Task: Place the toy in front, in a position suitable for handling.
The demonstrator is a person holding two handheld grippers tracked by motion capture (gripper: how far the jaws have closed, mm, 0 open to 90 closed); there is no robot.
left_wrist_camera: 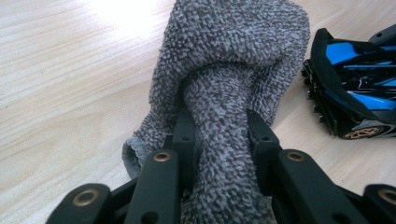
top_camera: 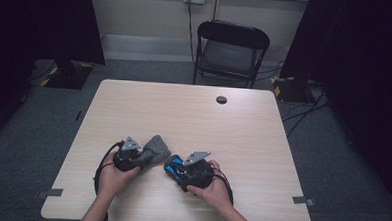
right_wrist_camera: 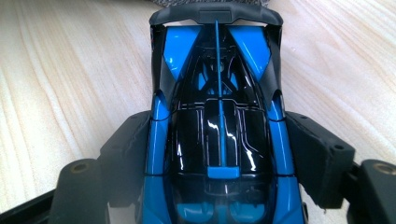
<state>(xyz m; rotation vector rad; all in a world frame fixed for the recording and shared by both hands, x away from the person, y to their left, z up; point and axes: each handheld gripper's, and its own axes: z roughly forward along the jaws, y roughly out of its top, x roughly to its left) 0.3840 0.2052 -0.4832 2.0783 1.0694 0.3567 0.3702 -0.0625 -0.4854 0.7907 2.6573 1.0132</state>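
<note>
Left gripper [left_wrist_camera: 219, 135] jaws pinch the soft, limp grey cloth [left_wrist_camera: 233, 60] mid-fold. Right gripper [right_wrist_camera: 219, 154] jaws clamp the rigid, glossy toy car [right_wrist_camera: 217, 116] flanks; slippage is likely.

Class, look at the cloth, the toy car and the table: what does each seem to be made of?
Cloth: grey terry-like fabric, matt; its looped nap shows. Toy car: probably hard plastic, glossy blue and black; sharp highlights glint on its roof. Table: pale wood or wood-look laminate, smooth; grain lines run along it.
</note>
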